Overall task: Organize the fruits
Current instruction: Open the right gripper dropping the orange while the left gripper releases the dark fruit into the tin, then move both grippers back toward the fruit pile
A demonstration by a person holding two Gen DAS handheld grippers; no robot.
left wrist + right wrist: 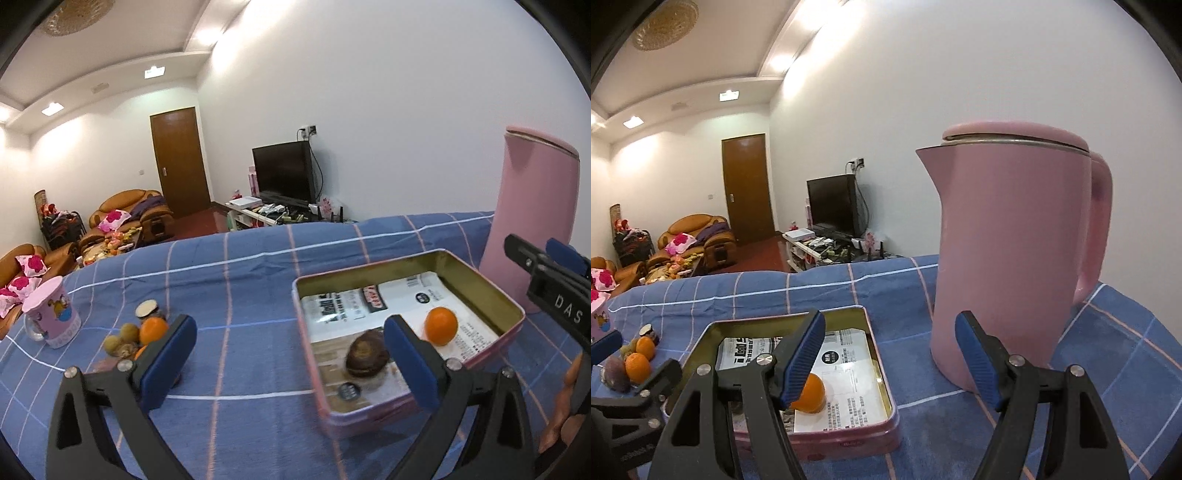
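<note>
Sorting fruit into a tin on a blue checked table. At far left stands a pink cup (51, 317), then a small jar (149, 309) behind a pile of loose fruit (137, 336): oranges and brownish pieces, not yet moved. The left claw (290, 360) hangs empty, jaws wide apart, between pile and tin. The tin (476, 277) holds two pieces: a blurred brown fruit (365, 354) and an orange (440, 325), so the job seems less than half done. The right claw (890, 363), also apart and empty, hovers by the tin's right wall. A tall pink kettle (1008, 251) crowds the right side; open cloth lies between pile and tin.
</note>
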